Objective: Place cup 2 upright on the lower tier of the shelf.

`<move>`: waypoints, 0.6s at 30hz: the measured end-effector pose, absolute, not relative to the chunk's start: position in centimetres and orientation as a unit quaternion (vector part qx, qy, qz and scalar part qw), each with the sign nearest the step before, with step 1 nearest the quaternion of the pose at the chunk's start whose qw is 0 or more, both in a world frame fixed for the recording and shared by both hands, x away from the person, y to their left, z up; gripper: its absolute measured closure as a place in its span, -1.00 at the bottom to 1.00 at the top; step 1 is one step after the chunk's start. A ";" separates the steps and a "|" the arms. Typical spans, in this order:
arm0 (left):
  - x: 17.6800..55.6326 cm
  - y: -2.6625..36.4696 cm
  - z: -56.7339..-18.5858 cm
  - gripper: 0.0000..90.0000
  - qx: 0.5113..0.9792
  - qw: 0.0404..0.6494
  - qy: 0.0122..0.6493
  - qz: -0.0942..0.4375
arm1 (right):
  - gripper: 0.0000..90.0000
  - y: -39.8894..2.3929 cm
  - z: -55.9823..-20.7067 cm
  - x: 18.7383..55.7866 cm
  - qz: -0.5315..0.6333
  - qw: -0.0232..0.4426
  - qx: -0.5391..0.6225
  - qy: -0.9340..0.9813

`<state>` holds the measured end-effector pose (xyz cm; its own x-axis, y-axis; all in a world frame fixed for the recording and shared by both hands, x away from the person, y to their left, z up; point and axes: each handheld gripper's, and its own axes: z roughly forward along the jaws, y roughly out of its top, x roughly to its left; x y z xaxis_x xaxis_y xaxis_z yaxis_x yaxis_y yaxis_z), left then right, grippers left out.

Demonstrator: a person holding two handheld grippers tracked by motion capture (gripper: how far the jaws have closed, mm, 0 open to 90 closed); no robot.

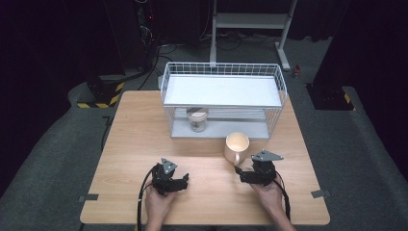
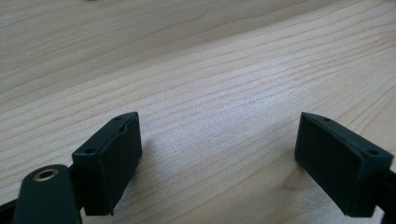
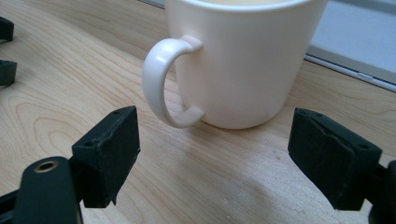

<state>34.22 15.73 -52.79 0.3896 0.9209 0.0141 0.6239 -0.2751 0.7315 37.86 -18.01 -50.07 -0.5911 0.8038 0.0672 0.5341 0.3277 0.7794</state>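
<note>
Right gripper view: cream mug stands just ahead of the open, empty right tongs.

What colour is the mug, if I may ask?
Cream mug, clearest in the right gripper view.

You've got a cream-white mug w/ a pale inside, on a light wood-grain surface. Both claws, left & right, are black w/ grey top plates. Wire basket is white; floor's grey.
</note>
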 end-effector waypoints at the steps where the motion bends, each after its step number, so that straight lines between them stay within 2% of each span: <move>1: 34.2 15.7 -52.8 -0.66 0.766 0.329 0.504 0.226 | -0.63 -18.0 -50.1 37.9 0.400 0.168 0.420 0.797; 18: 34.2 15.7 -52.8 -0.66 0.766 0.329 0.504 0.225 | -0.46 -16.4 -49.7 38.6 0.392 0.204 0.424 0.790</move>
<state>34.21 15.74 -52.78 0.3908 0.9204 0.0127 0.6243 -0.2752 0.7311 38.58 -16.38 -49.66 -0.5567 0.8307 0.0109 0.5109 0.3320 0.7929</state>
